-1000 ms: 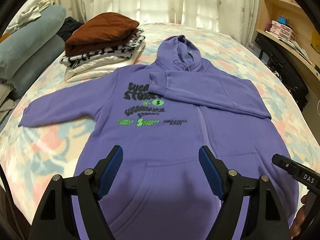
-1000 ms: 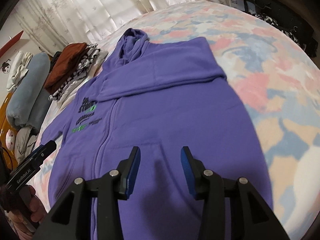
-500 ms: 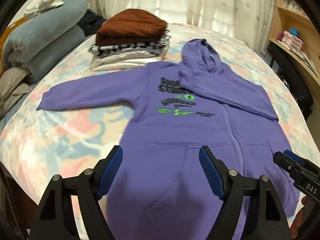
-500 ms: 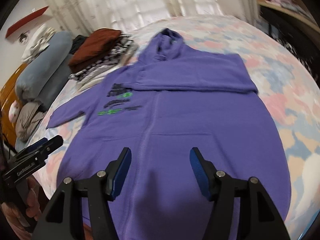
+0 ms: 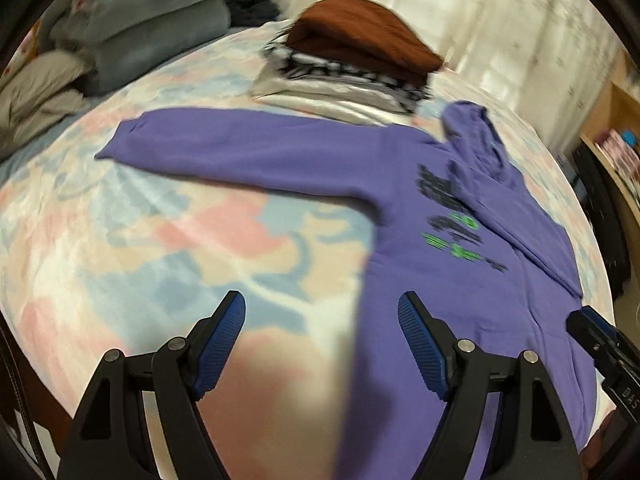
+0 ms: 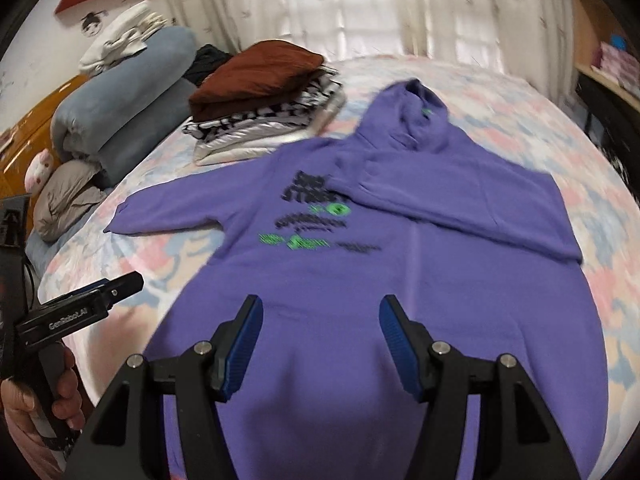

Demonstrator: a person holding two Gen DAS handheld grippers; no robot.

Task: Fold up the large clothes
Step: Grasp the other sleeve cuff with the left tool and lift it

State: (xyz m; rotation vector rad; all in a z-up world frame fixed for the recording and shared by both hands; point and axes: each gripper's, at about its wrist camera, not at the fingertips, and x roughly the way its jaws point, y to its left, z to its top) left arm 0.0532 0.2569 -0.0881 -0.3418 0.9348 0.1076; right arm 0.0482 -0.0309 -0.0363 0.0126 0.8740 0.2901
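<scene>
One purple hoodie [image 6: 400,280] lies flat ahead of the right claw [image 6: 322,342], hood pointing away, one sleeve folded across; both claws gape empty, the right's jaws having just widened, left claw [image 5: 322,340] over bed [image 5: 160,260].

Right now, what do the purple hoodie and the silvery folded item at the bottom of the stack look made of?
Purple hoodie: looks like thick matte cotton-type fleece; soft rounded folds, no sheen, print on the chest. Silvery folded item: glossy, probably a slick synthetic like nylon or satin; it catches bright highlights. Blur leaves the weave unclear on both.
</scene>
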